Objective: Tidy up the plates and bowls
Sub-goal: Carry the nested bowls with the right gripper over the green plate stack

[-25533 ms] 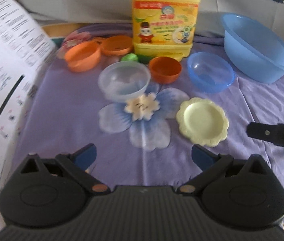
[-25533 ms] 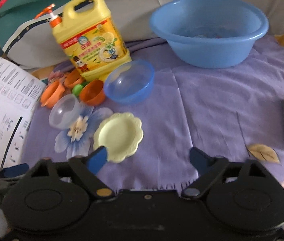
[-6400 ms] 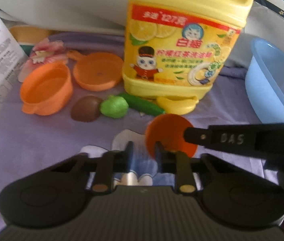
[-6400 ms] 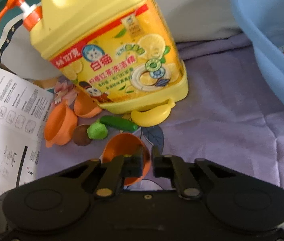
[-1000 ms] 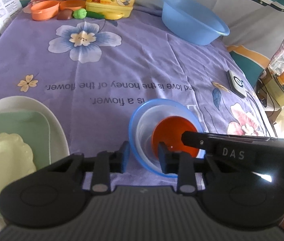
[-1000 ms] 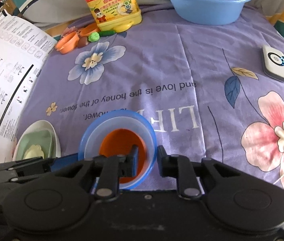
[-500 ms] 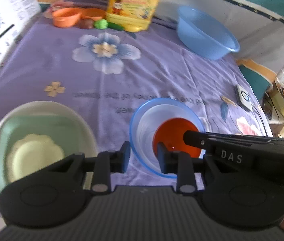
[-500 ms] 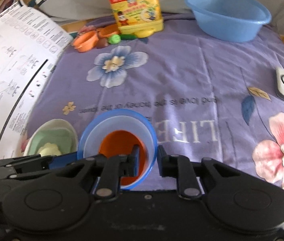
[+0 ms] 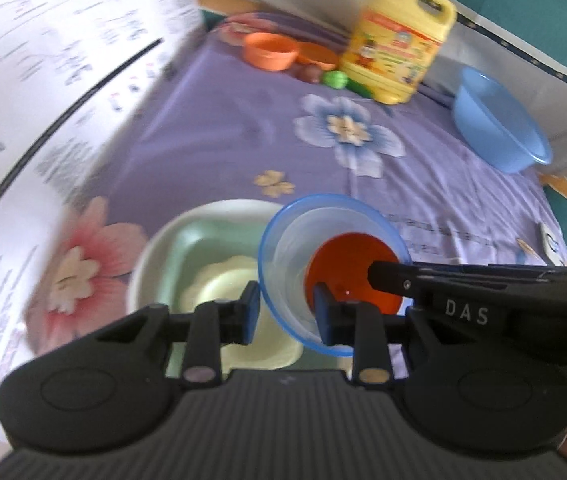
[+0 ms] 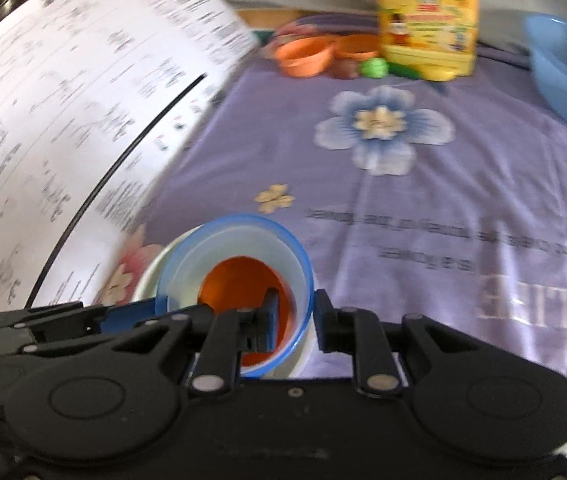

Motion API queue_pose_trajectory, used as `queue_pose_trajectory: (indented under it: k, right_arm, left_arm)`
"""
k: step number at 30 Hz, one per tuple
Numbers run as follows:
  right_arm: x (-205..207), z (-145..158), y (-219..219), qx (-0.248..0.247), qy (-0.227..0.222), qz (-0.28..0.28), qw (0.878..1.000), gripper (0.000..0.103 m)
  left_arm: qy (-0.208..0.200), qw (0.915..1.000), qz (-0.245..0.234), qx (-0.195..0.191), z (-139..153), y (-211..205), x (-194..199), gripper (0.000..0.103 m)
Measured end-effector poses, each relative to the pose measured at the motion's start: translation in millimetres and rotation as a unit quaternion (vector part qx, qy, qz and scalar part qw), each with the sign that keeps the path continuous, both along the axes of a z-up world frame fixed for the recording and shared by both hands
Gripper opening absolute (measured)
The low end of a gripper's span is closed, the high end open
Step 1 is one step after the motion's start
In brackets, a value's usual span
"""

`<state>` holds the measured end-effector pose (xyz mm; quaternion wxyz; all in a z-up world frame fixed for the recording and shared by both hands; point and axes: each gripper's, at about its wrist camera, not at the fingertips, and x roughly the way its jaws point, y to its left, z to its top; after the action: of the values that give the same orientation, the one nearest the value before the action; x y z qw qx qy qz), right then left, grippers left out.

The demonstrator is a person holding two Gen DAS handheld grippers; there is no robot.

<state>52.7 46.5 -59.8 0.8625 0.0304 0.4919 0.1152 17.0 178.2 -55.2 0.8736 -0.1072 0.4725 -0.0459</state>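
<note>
A stack of three nested bowls, blue [image 9: 283, 216] outside, clear [image 9: 295, 252] in the middle, orange [image 9: 347, 272] inside, is held in the air by both grippers. My left gripper [image 9: 285, 314] is shut on the stack's near left rim. My right gripper [image 10: 293, 320] is shut on its right rim [image 10: 303, 280]. The stack hangs partly over a white plate [image 9: 155, 248] that carries a green square plate [image 9: 187, 252] and a pale yellow scalloped plate [image 9: 219, 284]. In the right wrist view the white plate [image 10: 149, 276] shows just behind the stack.
A large printed paper sheet [image 9: 43, 92] stands along the left. At the far end are a yellow detergent jug [image 9: 395, 52], orange toy pots [image 9: 269, 52], small toy foods [image 9: 333, 79] and a blue basin [image 9: 495, 132]. A purple flowered cloth [image 10: 423, 200] covers the surface.
Both grippers have carried the bowl stack to the left, so it now overlaps the plate stack. The views have swung left toward the paper sheet.
</note>
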Motion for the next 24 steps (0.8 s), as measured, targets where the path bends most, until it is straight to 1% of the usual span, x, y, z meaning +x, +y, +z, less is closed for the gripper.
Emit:
queue_pose_trajectory:
  k: [3, 7, 18, 24]
  right_arm:
    - [3, -3, 18, -0.001, 0.009, 0.018, 1.0, 0.02]
    - [6, -10, 30, -0.004, 0.022, 0.03, 0.999, 0.02]
    - [16, -30, 42, -0.017, 0.056, 0.036, 0.998, 0.02]
    - [18, -33, 44, -0.019, 0.058, 0.039, 0.997, 0.019]
  left_arm:
    - [0.005, 0.9999, 0.012, 0.002, -4, 15, -4, 0.027]
    - [0.013, 0.9997, 0.018, 0.005, -10, 27, -6, 0.027]
    - [0.036, 0.9992, 0.018, 0.001, -29, 34, 0, 0.027]
    - [0.04, 0.999, 0.021, 0.0, -33, 37, 4, 0.028]
